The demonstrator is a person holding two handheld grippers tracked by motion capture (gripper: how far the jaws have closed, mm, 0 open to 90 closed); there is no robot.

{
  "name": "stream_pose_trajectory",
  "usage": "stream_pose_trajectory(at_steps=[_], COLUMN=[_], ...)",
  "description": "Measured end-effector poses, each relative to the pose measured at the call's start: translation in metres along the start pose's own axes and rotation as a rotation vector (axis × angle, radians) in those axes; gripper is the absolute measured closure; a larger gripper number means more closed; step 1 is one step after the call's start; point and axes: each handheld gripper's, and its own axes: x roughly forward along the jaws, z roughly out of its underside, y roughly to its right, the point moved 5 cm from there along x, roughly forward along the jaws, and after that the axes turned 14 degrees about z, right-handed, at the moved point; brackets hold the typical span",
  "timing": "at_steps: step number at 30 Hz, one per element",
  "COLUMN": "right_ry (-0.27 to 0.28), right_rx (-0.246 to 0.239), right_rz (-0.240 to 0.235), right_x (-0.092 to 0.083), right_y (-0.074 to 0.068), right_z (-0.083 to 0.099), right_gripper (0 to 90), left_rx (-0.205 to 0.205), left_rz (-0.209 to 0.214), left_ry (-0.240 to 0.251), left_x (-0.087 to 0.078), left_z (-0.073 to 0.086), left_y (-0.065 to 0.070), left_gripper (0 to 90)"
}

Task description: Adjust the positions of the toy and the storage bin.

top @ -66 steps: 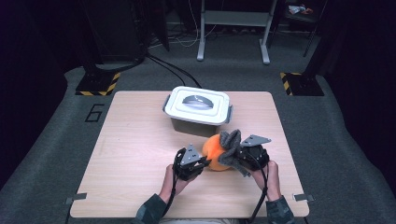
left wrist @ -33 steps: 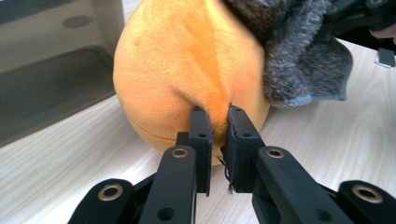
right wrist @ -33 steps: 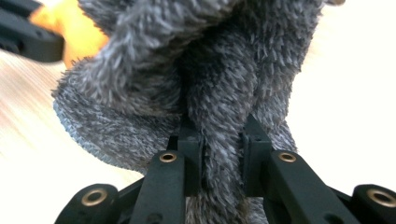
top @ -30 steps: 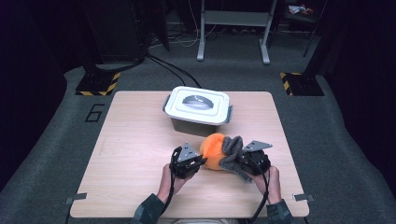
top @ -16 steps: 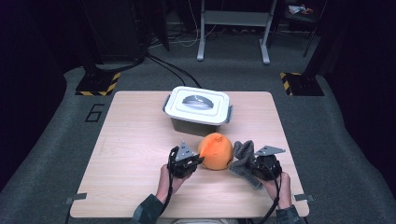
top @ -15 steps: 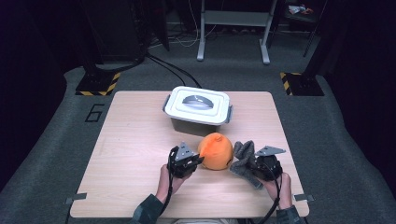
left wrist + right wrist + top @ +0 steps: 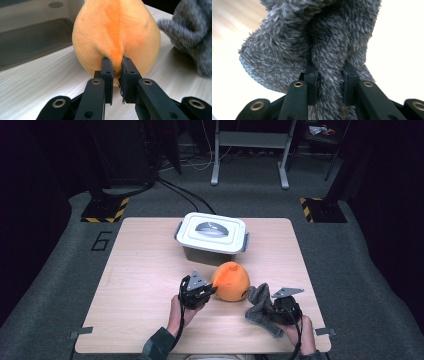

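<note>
Grippers grip: left [image 7: 117, 65] pinches orange plush [image 7: 116, 37], right [image 7: 329, 75] (loosening) clamps grey cloth [image 7: 312, 45].

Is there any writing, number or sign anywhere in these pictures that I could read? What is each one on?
"6": a dark numeral on the grey floor carpet, left of the wooden table.
Yellow-and-black hazard stripes, with no words: on the stand bases on the floor beyond the table.
No readable text on the white lidded box, orange plush toy or grey fuzzy cloth.
</note>
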Motion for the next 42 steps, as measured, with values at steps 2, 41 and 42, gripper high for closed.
stream_pose_trajectory(at_steps=[2,41,42], right_ry=[-0.023,0.112,0.115], right_rx=[-0.016,0.157,0.167], right_rz=[-0.017,0.080,0.085], right_x=[0.002,0.020,0.024], right_y=[-0.005,0.058,0.060], right_z=[0.004,-0.006,-0.007], right_gripper=[71.1,6.6,6.6], left_rx=[-0.005,-0.006,-0.002], left_rz=[0.001,-0.061,-0.062], left_ry=[0.000,0.020,0.019], left_x=[0.000,-0.010,-0.011], left_z=[0.000,-0.001,-0.001], left_y=[0.000,-0.010,-0.011], left_gripper=[81.9,83.2,83.4])
